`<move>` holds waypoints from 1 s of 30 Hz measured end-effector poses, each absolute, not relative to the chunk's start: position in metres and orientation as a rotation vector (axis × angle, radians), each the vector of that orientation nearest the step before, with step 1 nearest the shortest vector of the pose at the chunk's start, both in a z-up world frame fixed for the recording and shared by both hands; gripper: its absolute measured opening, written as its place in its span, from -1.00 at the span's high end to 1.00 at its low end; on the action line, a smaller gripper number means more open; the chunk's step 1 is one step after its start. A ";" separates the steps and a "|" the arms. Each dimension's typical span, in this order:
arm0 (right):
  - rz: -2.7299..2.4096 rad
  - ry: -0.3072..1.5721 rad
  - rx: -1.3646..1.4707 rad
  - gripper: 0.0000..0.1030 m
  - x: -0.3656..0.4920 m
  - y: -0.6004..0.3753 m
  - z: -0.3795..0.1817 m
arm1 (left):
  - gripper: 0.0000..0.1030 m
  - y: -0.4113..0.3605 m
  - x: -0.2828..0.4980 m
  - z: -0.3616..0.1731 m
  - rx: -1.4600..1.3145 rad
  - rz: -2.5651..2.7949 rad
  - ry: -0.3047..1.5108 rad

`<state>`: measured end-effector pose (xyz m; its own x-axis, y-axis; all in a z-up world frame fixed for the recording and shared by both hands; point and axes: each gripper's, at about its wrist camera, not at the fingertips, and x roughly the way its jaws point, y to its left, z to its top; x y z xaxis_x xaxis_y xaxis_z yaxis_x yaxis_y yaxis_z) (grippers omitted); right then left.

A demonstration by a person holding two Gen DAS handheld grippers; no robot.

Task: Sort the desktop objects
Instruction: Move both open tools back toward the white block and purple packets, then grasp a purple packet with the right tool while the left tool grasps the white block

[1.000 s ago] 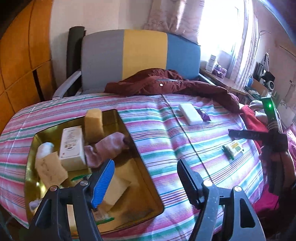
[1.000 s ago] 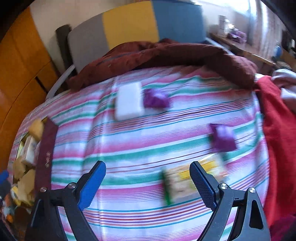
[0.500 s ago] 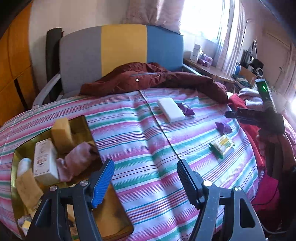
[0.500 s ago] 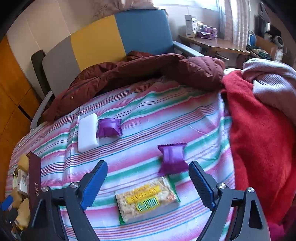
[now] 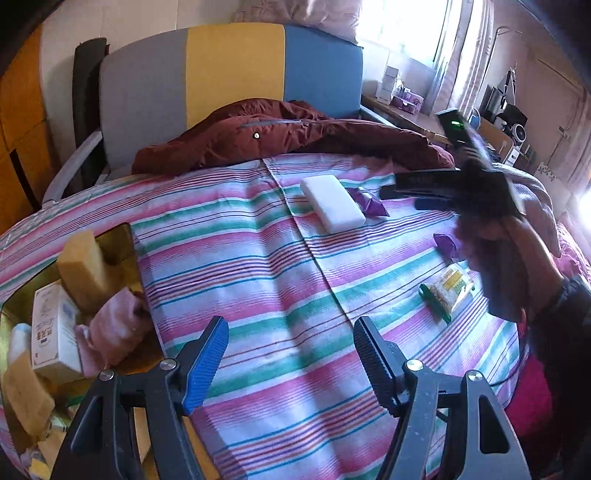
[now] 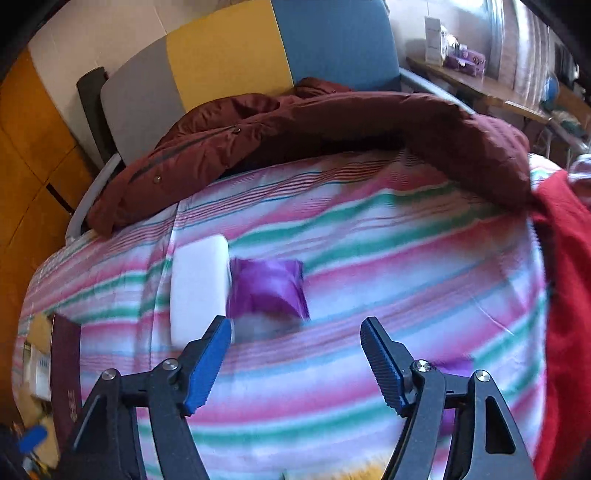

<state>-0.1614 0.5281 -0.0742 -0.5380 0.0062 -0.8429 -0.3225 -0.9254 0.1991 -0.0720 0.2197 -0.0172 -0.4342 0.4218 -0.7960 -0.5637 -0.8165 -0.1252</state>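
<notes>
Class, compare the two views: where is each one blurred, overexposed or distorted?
Left wrist view: window blown out white, the person's hand smeared, straight edges bowed by fisheye. Right wrist view: striped bedcover and purple packet motion-blurred, the gripper frame sharp.

Right-wrist view motion-blurred, second purple packet half hidden behind gripper finger, gold tray cut off at left edge
</notes>
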 end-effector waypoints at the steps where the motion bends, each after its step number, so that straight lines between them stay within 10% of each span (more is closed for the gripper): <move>1: 2.546 0.501 -1.408 -0.44 -0.170 0.528 -0.078 | -0.39 0.221 -0.074 -0.018 -1.185 2.245 0.214; 7: 2.509 0.479 -1.515 -0.43 -0.207 0.524 -0.106 | -0.39 0.233 -0.086 -0.023 -1.200 2.232 0.213; 13: 2.516 0.382 -1.511 0.07 -0.205 0.528 -0.109 | -0.39 0.248 -0.095 -0.026 -1.206 2.216 0.227; 30: 2.594 0.334 -1.572 0.08 -0.171 0.549 -0.111 | -0.48 0.334 -0.162 -0.047 -1.304 2.163 0.157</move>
